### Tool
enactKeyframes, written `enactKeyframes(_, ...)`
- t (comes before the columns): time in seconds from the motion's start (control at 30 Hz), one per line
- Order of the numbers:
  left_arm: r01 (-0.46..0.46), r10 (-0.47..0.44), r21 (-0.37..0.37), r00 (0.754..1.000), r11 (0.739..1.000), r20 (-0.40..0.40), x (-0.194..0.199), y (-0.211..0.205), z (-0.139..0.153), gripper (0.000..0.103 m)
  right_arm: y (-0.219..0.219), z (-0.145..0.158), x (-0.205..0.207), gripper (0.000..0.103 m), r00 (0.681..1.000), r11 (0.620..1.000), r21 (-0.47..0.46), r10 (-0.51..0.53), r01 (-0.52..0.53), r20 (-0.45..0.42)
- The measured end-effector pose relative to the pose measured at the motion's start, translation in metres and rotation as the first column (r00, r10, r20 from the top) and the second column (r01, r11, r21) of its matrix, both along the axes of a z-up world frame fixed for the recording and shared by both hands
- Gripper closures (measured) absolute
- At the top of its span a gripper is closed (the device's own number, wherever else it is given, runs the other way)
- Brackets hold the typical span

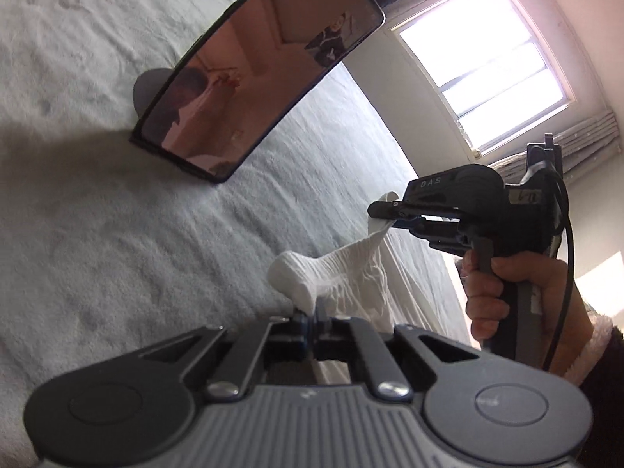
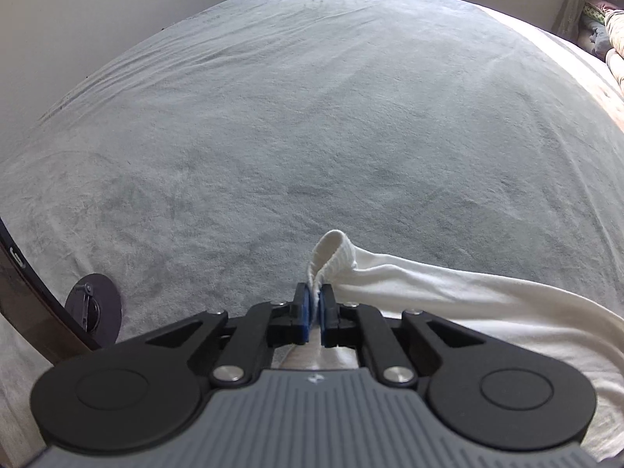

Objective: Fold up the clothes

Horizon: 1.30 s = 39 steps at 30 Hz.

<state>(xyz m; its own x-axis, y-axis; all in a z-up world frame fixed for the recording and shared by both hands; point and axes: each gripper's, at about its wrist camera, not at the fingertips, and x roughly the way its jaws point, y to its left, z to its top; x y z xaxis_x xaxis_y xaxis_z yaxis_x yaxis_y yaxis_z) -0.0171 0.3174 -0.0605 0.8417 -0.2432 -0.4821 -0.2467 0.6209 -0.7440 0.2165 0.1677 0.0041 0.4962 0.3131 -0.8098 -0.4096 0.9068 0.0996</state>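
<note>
We saw a white ribbed knit garment (image 1: pixel 343 269), its rolled cuff (image 2: pixel 331 251) an off-white against the pale grey fleecy bed cover (image 2: pixel 312 117). The left gripper (image 1: pixel 312 318) and the right gripper (image 2: pixel 315 314) were black, each with blue pads (image 2: pixel 302 318) and a grey ridged body with silver screws. A black-framed flat phone (image 1: pixel 257 74) had a glossy screen that reflected pinkish brown, and it stood on a dark grey round base (image 2: pixel 93 312). The hand (image 1: pixel 503 292) came from a black sleeve with a cream fleecy cuff (image 1: pixel 581 347). The window frame (image 1: pixel 487 62) was white.
</note>
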Motion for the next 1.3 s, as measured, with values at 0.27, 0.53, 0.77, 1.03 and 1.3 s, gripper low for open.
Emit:
enactKeyframes(0.27,-0.070,0.070,0.068,0.998,0.995,0.007,-0.012,0.016,0.011,0.101,0.021,-0.003,0.005,0.097,1.000,0.998,0.064,-0.004,0.003,0.014)
enactKeyframes(0.53,-0.116,0.118,0.093,0.993,0.989,-0.017,-0.020,0.037,0.016,0.101,0.039,-0.010,0.011,0.097,1.000,0.993,0.118,0.000,-0.001,0.003)
enactKeyframes(0.77,-0.094,0.102,0.088,0.990,0.992,-0.093,-0.007,0.032,0.006,0.099,0.043,-0.030,0.013,0.088,0.999,0.994,0.112,-0.010,0.014,-0.042)
enactKeyframes(1.03,-0.110,0.128,0.165,0.987,0.980,-0.100,-0.013,0.024,0.022,0.079,0.012,-0.003,0.001,0.065,0.998,0.985,0.170,0.001,0.010,-0.062)
enactKeyframes(1.3,-0.109,0.137,0.265,0.987,0.958,-0.089,-0.016,0.009,0.032,0.061,-0.067,0.011,-0.029,0.063,0.996,0.976,0.209,-0.050,0.064,-0.073)
